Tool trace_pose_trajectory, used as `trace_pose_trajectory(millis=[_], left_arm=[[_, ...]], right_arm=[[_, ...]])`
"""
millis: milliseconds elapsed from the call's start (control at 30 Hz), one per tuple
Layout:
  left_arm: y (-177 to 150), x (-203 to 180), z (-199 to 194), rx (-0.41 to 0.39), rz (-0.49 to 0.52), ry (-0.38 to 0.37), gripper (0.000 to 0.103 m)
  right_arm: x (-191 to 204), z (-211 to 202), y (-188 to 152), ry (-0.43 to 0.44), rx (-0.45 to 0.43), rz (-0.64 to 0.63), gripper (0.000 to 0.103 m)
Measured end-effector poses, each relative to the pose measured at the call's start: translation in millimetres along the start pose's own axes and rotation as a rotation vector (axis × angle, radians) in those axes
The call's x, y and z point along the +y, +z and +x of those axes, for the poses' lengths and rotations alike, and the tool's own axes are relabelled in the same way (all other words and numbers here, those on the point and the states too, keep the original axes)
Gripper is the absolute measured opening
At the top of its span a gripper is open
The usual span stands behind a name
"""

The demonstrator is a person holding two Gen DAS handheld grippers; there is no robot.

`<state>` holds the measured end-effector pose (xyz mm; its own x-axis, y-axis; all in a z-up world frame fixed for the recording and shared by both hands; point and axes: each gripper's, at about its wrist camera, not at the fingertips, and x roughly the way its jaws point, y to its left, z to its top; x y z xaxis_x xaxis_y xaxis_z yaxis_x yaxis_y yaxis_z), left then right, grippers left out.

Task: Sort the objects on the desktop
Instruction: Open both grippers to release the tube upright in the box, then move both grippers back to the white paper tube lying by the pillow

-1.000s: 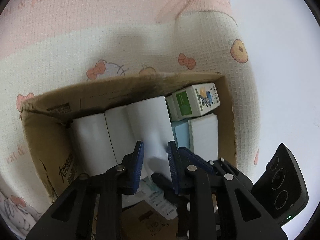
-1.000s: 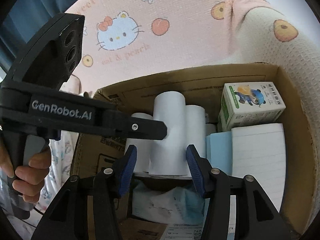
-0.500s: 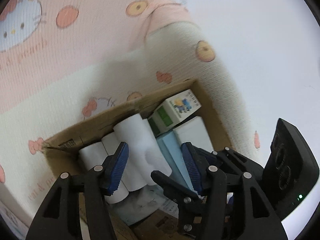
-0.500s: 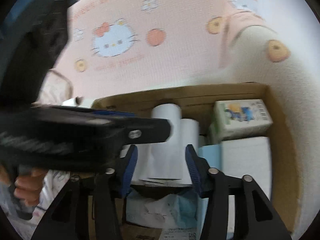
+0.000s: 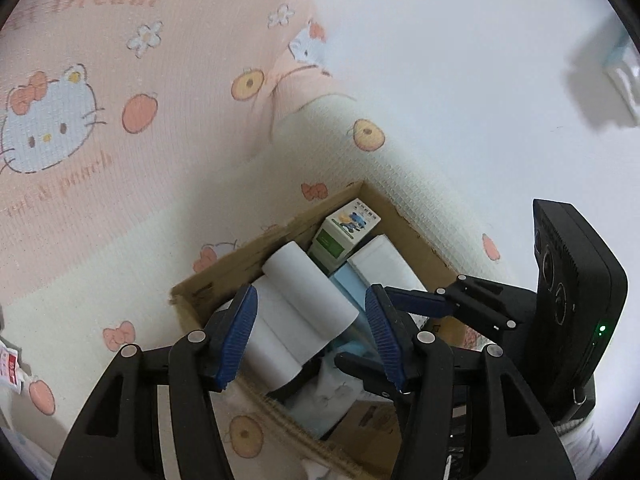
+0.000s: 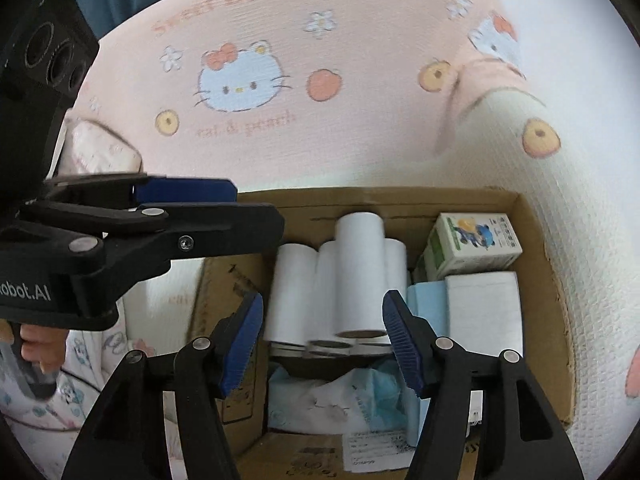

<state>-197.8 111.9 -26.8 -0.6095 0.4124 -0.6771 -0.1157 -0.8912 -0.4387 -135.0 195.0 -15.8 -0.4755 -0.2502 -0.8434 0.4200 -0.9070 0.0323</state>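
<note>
A cardboard box (image 6: 536, 236) sits on a pink and cream Hello Kitty blanket. It holds several white paper rolls (image 6: 360, 276), a green and white carton with a cartoon print (image 6: 472, 248), a white pack (image 6: 484, 312), a light blue pack (image 6: 426, 304) and a crumpled plastic packet (image 6: 332, 396). The box also shows in the left wrist view (image 5: 416, 236), with the rolls (image 5: 304, 304) inside. My left gripper (image 5: 310, 336) is open and empty above the box. My right gripper (image 6: 324, 344) is open and empty above the rolls.
The blanket (image 6: 280, 140) covers the surface around the box. A white wall (image 5: 480, 80) stands behind it. A small red and white packet (image 5: 8, 368) lies at the left edge. A patterned pouch (image 6: 100, 148) lies left of the box.
My left gripper opened, let go of the top white roll and pulled up and back from the box. My right gripper also rose a little and stayed open.
</note>
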Motion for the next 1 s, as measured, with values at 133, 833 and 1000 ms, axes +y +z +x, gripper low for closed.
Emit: trace_pose_trajectory(millis=[133,833,1000], left_arm=[[-13.1,18.2,-23.4,-0.049,-0.012,-0.049,0.060],[-111.4,217.3,-116.2,-0.347,-0.321,0.301,0.019],[-124.4,271.4,-133.7,-0.428,-0.433,0.425,0.019]], right_arm=[[23.0,-4.5,4.1,-0.019,0.007,-0.046,0.060],[141.8,20.9,30.2,0.029,-0.067,-0.115,0.060],[178.0,44.4,39.9,-0.003,-0.073,-0.201,0.060]])
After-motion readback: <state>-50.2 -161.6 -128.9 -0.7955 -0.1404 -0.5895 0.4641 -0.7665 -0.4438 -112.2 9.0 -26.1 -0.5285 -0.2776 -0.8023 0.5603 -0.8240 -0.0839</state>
